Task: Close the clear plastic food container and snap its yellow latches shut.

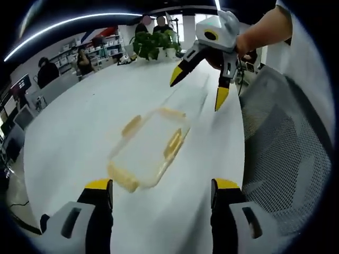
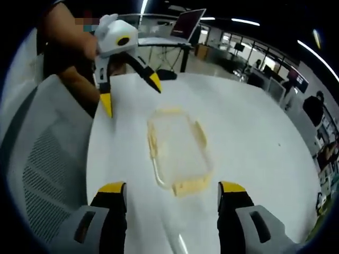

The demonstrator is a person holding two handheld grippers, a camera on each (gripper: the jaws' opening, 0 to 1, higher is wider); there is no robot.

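Both grippers, left gripper (image 1: 161,191) and right gripper (image 2: 172,197), hold their jaws wide apart, with the clear container (image 1: 150,148) on the desk (image 1: 79,132) between them, ready for pressing its yellow latches (image 1: 174,144)

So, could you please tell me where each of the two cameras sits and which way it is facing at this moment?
Left gripper view: rides on the left gripper, looking across the white table at the clear container; the person's forearm holds the right gripper beyond it.
Right gripper view: rides on the right gripper, facing the container from the opposite end; the left gripper and the person's hand show beyond.
Shared: container, table, mesh chair, both grippers open.
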